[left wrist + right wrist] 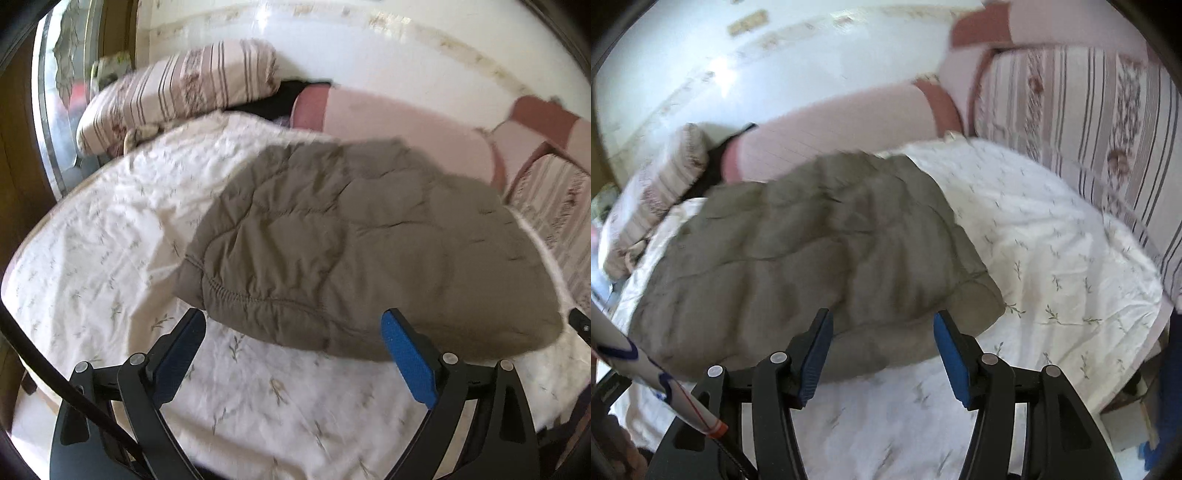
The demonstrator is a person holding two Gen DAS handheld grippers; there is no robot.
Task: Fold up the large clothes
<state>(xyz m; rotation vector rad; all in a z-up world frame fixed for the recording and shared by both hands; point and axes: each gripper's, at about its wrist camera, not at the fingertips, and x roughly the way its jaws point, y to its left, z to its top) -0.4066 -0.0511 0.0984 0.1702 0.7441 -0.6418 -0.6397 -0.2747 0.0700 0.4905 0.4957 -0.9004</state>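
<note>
Both tongs stand open and empty: the left gripper (pixel 293 325) has its jaws spread wide, and the right gripper (pixel 882 326) has its jaws parted rather less, neither set of pads pressing on cloth. Ahead of both lies the bed sheet (pixel 110 240), white with small sprigs, which fills the ground under and around each pair of tongs. On it rests the quilted jacket (pixel 351 240), grey-brown and folded into a thick pad; its near edge lies just beyond the tips of the left tongs and runs on to their right, while in the right wrist view the same edge sits between and just past the blue pads (pixel 951 354), apart from them. Only the left wrist view shows the striped pillow (pixel 177 88) clearly, far ahead and to the left. Only the right wrist view shows the broad striped floral cover (pixel 1089 147) at far right, and a white tube with a red band (pixel 665 384) crossing beside the left finger.
</note>
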